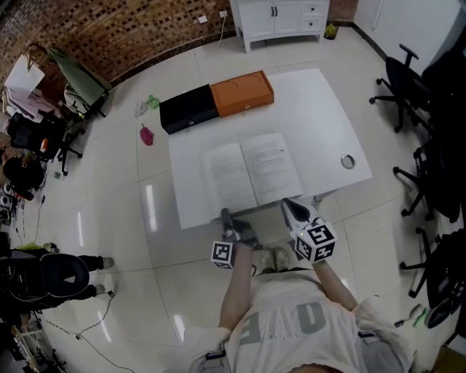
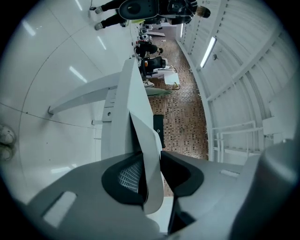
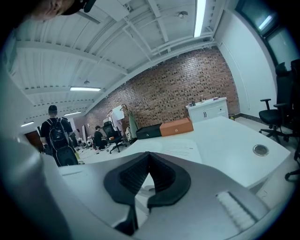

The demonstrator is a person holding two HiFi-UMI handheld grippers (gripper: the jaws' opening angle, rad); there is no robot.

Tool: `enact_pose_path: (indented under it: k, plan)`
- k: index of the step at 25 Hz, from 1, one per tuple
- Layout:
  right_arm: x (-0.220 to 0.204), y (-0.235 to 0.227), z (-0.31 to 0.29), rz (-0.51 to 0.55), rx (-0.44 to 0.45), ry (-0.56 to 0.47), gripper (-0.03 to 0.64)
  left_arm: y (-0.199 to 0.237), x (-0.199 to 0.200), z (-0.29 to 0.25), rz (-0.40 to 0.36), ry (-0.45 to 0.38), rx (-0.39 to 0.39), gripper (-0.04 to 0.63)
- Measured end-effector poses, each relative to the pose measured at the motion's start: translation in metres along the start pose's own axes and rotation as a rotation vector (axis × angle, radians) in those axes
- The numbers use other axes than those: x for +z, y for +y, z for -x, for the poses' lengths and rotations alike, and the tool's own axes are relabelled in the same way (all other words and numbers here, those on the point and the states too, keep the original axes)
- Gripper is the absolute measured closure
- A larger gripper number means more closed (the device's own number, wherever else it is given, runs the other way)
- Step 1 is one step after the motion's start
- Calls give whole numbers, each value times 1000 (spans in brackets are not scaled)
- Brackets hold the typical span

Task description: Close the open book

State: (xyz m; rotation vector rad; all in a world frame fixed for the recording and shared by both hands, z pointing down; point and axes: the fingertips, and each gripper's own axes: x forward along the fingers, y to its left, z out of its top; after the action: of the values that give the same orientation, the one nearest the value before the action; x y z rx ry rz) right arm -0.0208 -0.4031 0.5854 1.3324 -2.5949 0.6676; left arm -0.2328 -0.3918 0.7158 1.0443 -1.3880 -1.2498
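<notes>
An open book (image 1: 251, 173) lies flat in the middle of the white table (image 1: 320, 116), its white pages facing up. My left gripper (image 1: 228, 218) is at the table's near edge by the book's near left corner. In the left gripper view, which is rolled sideways, a thin white leaf of the book (image 2: 146, 140) runs between the jaws, and the left gripper (image 2: 152, 157) is shut on it. My right gripper (image 1: 295, 211) hovers at the book's near right corner, shut with nothing in it. The right gripper view shows the right gripper (image 3: 149, 160) with its tips together and the book (image 3: 176, 150) just beyond.
A black box (image 1: 188, 108) and an orange box (image 1: 242, 93) lie end to end at the table's far edge. A round metal ring (image 1: 347, 161) is set in the table at the right. Office chairs (image 1: 408, 87) stand right; a white cabinet (image 1: 280, 18) is behind.
</notes>
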Motion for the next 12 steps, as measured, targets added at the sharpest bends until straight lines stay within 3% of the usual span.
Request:
enact_pose_path:
  k: [3, 5, 9, 12]
  plan:
    - [-3, 6, 0, 5, 14, 6, 612, -16, -1, 2, -136, 27, -8, 470]
    - [-6, 9, 1, 5, 21, 8, 612, -34, -8, 5, -288, 67, -38, 477]
    - [-10, 11, 2, -1, 26, 8, 612, -68, -31, 7, -671, 126, -40, 477]
    - [-9, 14, 5, 0, 27, -1, 612, -87, -50, 6, -841, 151, -33, 479]
